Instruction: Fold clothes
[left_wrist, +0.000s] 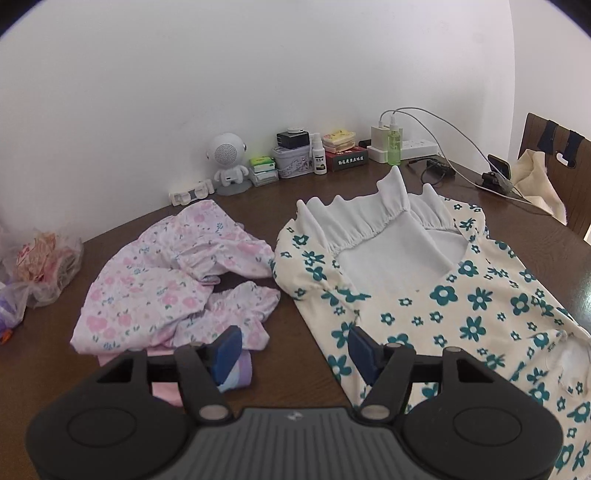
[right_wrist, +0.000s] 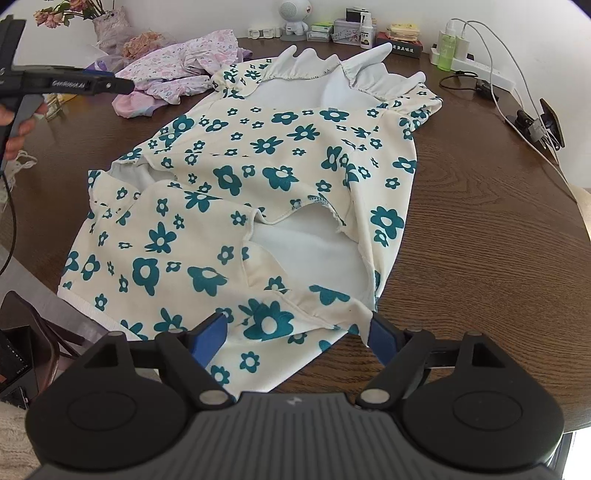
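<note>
A cream garment with teal flowers (right_wrist: 236, 192) lies spread on the brown table, its white ruffled collar (right_wrist: 314, 66) at the far end; it also fills the right of the left wrist view (left_wrist: 461, 295). My right gripper (right_wrist: 299, 336) is open just above the garment's near hem, one blue pad on each side of a fold. My left gripper (left_wrist: 295, 345) is open over bare table, between that garment's left edge and a crumpled pink floral garment (left_wrist: 173, 280). From the right wrist view the left gripper (right_wrist: 74, 83) shows at far left, held by a hand (right_wrist: 14, 133).
The round wooden table (right_wrist: 480, 229) carries clutter along the wall: a white robot speaker (left_wrist: 227, 162), tins and boxes (left_wrist: 295, 155), a green bottle (left_wrist: 393, 142), a power strip with cables (left_wrist: 417, 146), a phone on a stand (left_wrist: 498, 171). A plastic bag (left_wrist: 40, 262) sits left, a chair (left_wrist: 554, 166) right.
</note>
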